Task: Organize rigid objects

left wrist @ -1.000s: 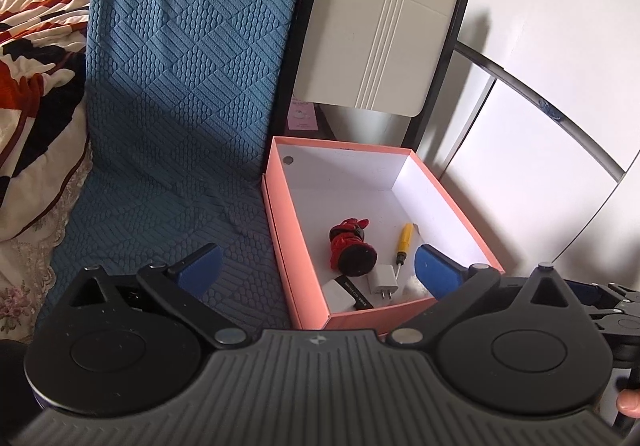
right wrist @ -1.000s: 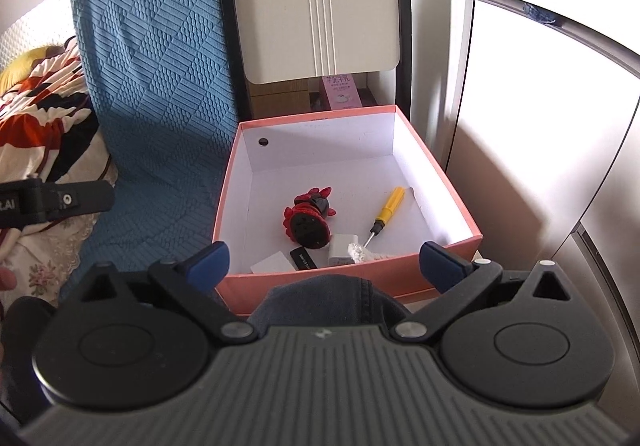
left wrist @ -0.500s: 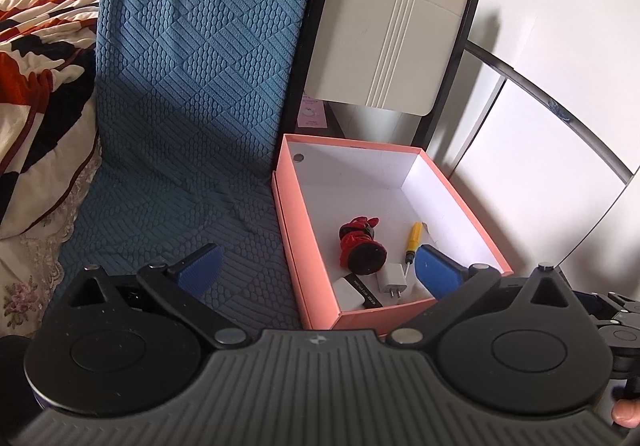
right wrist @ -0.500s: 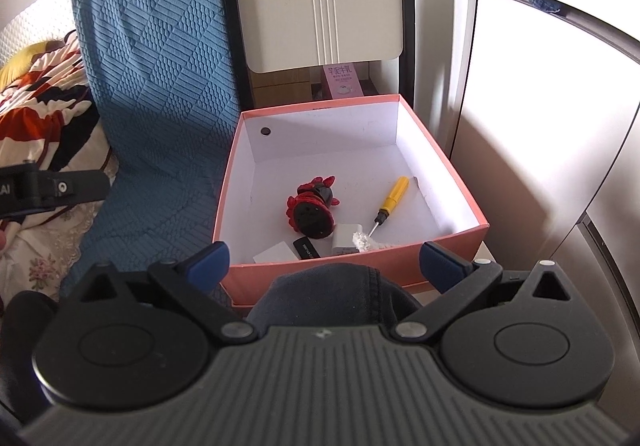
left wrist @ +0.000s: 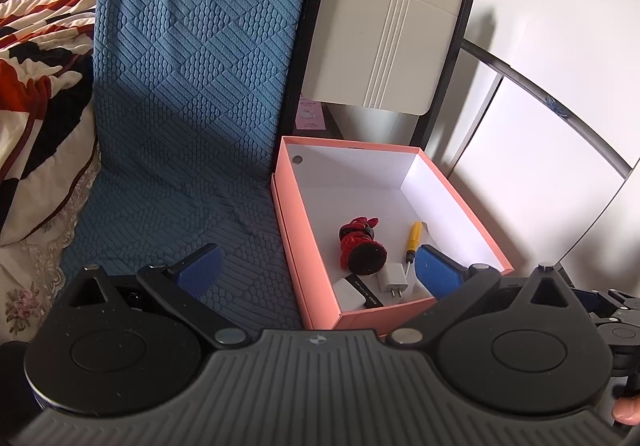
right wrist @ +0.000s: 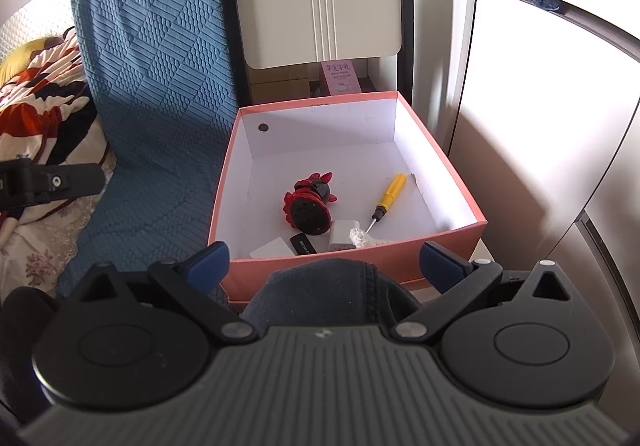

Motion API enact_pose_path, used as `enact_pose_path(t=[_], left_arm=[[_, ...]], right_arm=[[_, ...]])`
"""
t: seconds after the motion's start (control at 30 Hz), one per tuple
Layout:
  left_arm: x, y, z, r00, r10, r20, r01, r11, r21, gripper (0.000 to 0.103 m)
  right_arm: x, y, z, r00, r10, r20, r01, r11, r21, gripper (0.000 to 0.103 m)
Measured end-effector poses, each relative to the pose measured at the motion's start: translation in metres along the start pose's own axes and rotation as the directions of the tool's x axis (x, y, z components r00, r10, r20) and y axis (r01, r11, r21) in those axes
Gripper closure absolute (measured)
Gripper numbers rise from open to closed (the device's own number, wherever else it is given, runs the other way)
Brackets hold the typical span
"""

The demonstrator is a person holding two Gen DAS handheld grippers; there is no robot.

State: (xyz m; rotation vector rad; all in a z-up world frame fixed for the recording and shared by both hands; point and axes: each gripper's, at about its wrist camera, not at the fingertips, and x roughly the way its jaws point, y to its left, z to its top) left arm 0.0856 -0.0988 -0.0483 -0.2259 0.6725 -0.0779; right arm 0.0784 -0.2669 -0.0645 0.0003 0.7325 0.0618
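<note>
An open pink box (left wrist: 308,246) (right wrist: 352,270) with a white inside holds a red and black toy (left wrist: 360,246) (right wrist: 310,204), a yellow-handled screwdriver (left wrist: 414,236) (right wrist: 388,196), a white plug charger (left wrist: 393,278) (right wrist: 342,235), a small black stick (left wrist: 364,288) (right wrist: 303,244) and a white block (left wrist: 350,296) (right wrist: 272,248). My left gripper (left wrist: 316,270) is open and empty in front of the box. My right gripper (right wrist: 326,262) is open and empty over the box's near wall.
A blue quilted cover (left wrist: 180,106) lies left of the box. A patterned blanket (left wrist: 36,58) is at far left. A white folding chair (left wrist: 380,42) leans behind the box. A dark cap (right wrist: 328,294) sits below my right gripper. A white panel with a metal rail (right wrist: 540,86) stands on the right.
Both grippers have shifted slightly, so the box sits a little farther right in the left view and higher in the right view. Both stay open and empty.
</note>
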Motion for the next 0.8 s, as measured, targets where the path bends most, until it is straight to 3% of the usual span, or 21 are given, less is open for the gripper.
enact_pose_path(t=[0.8], left_arm=[[-0.0024,-0.0046,0.0012,1.000,-0.009,0.016,0.008,1.000,0.016,0.000]], right_arm=[[0.0015,0.0027,0.0020,1.000,0.003,0.000,-0.003,1.000,-0.008,0.000]])
